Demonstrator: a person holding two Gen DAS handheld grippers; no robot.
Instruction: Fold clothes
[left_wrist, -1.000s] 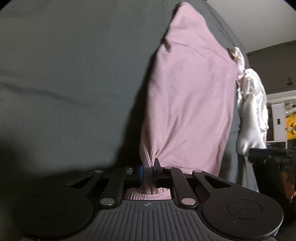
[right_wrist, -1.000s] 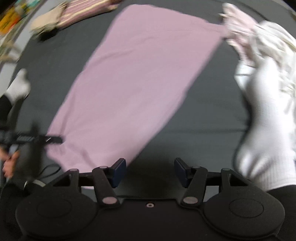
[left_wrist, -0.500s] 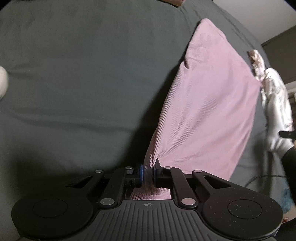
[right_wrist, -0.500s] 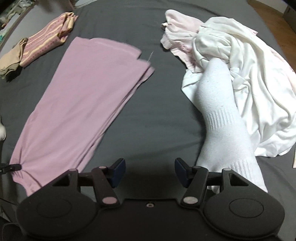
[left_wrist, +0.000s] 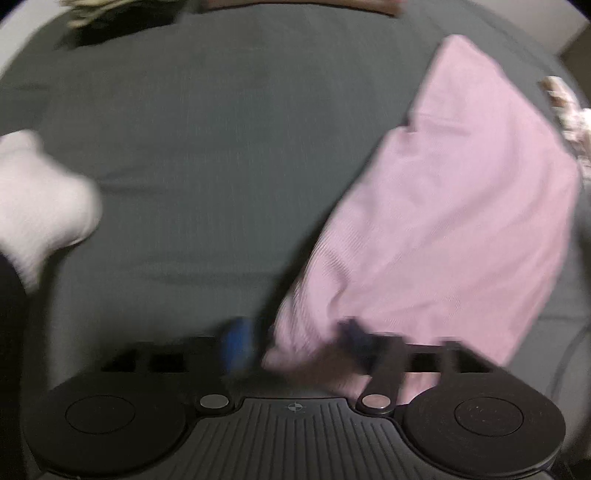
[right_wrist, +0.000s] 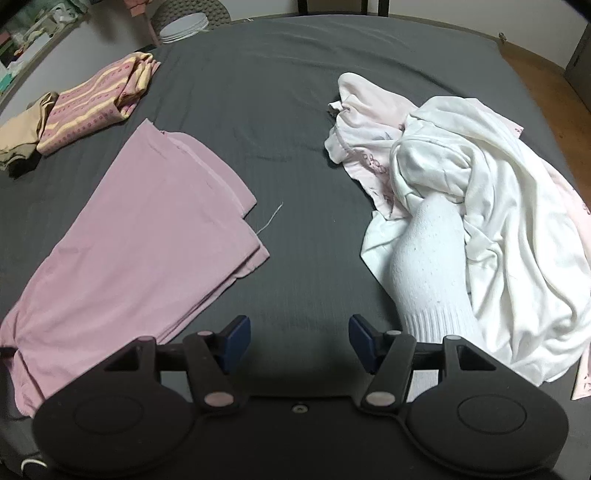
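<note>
The pink garment lies flat on the dark grey bed sheet, in the left half of the right wrist frame, folded lengthwise with several layered edges at its far right corner. Its near end reaches the lower left of the frame.

In the left wrist view, which is blurred, the left gripper has its fingers apart, and the near end of the pink garment lies between them; I cannot tell if a finger still touches the cloth. A white sock is at the left edge of this frame.

The right gripper is wide open over bare sheet and holds nothing. To its right a foot in a white sock rests against a pile of white and pale pink clothes. A folded striped garment and a beige garment lie in the upper left.
</note>
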